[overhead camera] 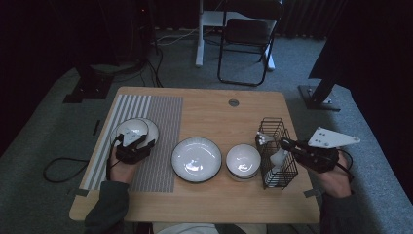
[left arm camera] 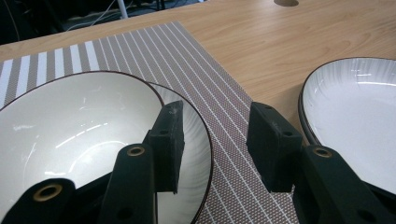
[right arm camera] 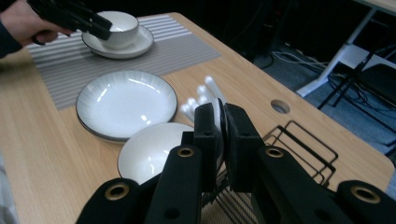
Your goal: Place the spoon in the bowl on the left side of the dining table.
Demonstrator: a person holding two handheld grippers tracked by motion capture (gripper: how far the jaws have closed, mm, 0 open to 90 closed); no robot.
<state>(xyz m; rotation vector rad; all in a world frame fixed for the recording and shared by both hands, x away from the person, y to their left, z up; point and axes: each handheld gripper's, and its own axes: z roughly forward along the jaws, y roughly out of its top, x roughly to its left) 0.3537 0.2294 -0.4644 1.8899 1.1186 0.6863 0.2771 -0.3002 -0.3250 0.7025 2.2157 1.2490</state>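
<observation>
Two grippers from above: the left gripper [overhead camera: 138, 145] sits wide open at the bowl [overhead camera: 132, 130] on its saucer, the right gripper [overhead camera: 287, 144] over the rack [overhead camera: 277, 155]. Left gripper view: jaws straddle the bowl [left arm camera: 74, 126] rim unclamped. Right gripper view: jaws pinch a white spoon [right arm camera: 221, 122] above the rack [right arm camera: 303, 149]; best lifted straight up, clear of the wires.

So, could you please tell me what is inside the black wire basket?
White spoons stand in the basket; the right tool is shut on one. More white handles show behind the tool. The basket's bottom is hidden by the tool and wires.
</observation>
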